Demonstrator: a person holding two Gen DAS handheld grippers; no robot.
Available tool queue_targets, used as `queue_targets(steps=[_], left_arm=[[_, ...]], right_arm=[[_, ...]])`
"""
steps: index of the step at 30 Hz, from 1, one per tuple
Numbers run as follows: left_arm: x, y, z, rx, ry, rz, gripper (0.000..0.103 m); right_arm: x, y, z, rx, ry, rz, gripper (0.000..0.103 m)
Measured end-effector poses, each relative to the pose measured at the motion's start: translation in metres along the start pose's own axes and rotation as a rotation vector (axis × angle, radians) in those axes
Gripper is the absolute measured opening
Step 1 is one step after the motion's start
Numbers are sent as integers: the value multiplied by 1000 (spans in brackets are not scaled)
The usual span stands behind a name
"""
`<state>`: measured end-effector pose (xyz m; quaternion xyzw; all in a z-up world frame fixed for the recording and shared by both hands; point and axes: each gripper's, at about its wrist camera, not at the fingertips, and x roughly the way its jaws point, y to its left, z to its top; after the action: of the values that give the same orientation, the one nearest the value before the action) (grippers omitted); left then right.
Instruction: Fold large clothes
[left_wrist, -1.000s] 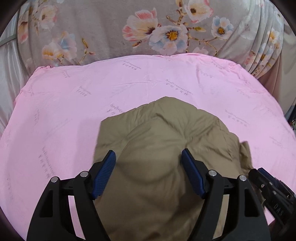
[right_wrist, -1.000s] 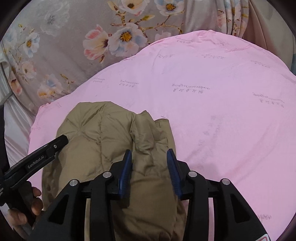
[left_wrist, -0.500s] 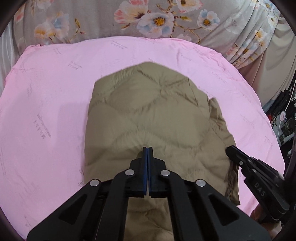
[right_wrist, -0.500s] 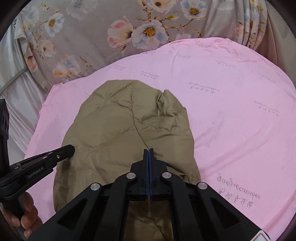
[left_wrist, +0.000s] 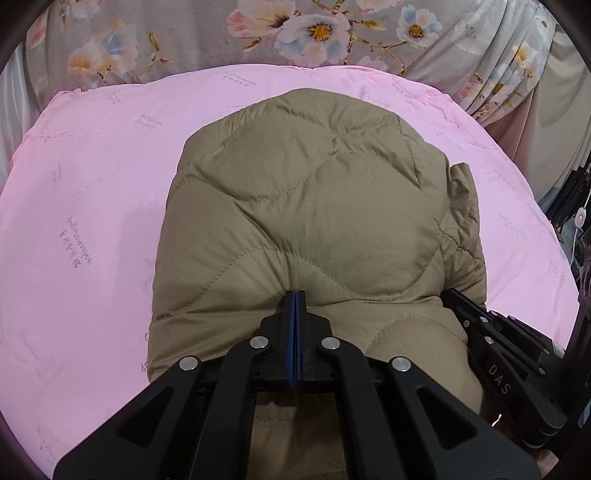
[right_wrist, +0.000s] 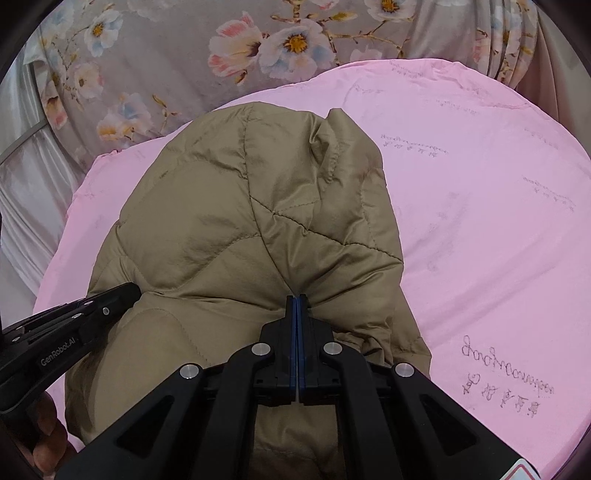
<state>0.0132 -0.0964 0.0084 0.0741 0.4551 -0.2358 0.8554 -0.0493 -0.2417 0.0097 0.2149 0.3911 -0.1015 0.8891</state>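
Observation:
A khaki quilted jacket (left_wrist: 314, 206) lies bunched on a pink sheet (left_wrist: 81, 221). My left gripper (left_wrist: 294, 295) sits at the jacket's near edge. It is shut, and the fabric puckers into its blue pads. In the right wrist view the jacket (right_wrist: 240, 221) fills the middle, and my right gripper (right_wrist: 297, 297) is shut on a fold whose creases run into its tips. Each gripper shows in the other's view: the right one (left_wrist: 454, 299) at the jacket's right side, the left one (right_wrist: 129, 291) at its left side, held by a hand (right_wrist: 48, 443).
A grey flowered cloth (left_wrist: 295, 33) hangs behind the pink sheet's far edge. Pleated curtain folds (left_wrist: 517, 74) stand at the back right, with dark clutter and a white cable (left_wrist: 580, 221) past the sheet's right edge. Pale satin fabric (right_wrist: 26, 192) lies left.
Both pairs of jaws stood open around the jacket a second ago and have closed on its fabric. Both cameras have since moved in lower and nearer, so the jacket looks larger.

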Motion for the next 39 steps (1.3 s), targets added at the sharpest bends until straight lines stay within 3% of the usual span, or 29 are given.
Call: queue_targets(steps=[13, 17, 18, 19, 20, 22, 24, 25, 26, 28, 30, 33, 36, 39], left_arm=[[2, -6, -7, 39, -34, 41, 0], [-13, 4, -2, 20, -24, -27, 1], [-18, 10, -1, 7, -22, -45, 3], [-24, 19, 2, -16, -19, -67, 7], [-29, 30, 5, -46, -15, -94, 12], [-34, 49, 11, -97, -7, -164, 46], [-36, 64, 16, -138, -3, -229, 64], [-36, 72, 19, -153, -1, -235, 77], [-34, 75, 21, -162, -1, -213, 81], [-32, 89, 25, -195, -6, -206, 85], [-22, 105, 28, -259, 34, -271, 90], [4, 117, 24, -319, 119, -346, 90], [21, 118, 17, -342, 171, -434, 91], [29, 110, 14, -316, 171, -444, 98]], right_arm=[[3, -5, -1, -7, -11, 9, 0], [-15, -13, 13, 34, 19, 52, 1], [-22, -19, 17, 58, 17, 72, 4], [-28, -25, 21, 80, 12, 86, 13], [-36, -35, 27, 114, 2, 95, 40], [-45, -53, 36, 168, -11, 105, 72], [-45, -67, 44, 195, 12, 133, 72], [-40, -75, 47, 212, 45, 158, 74], [-35, -79, 49, 229, 78, 183, 75], [-22, -86, 49, 264, 145, 249, 76], [-3, -92, 46, 314, 223, 344, 76], [26, -95, 35, 388, 325, 460, 78], [44, -90, 24, 431, 357, 557, 84], [48, -80, 25, 403, 334, 589, 89]])
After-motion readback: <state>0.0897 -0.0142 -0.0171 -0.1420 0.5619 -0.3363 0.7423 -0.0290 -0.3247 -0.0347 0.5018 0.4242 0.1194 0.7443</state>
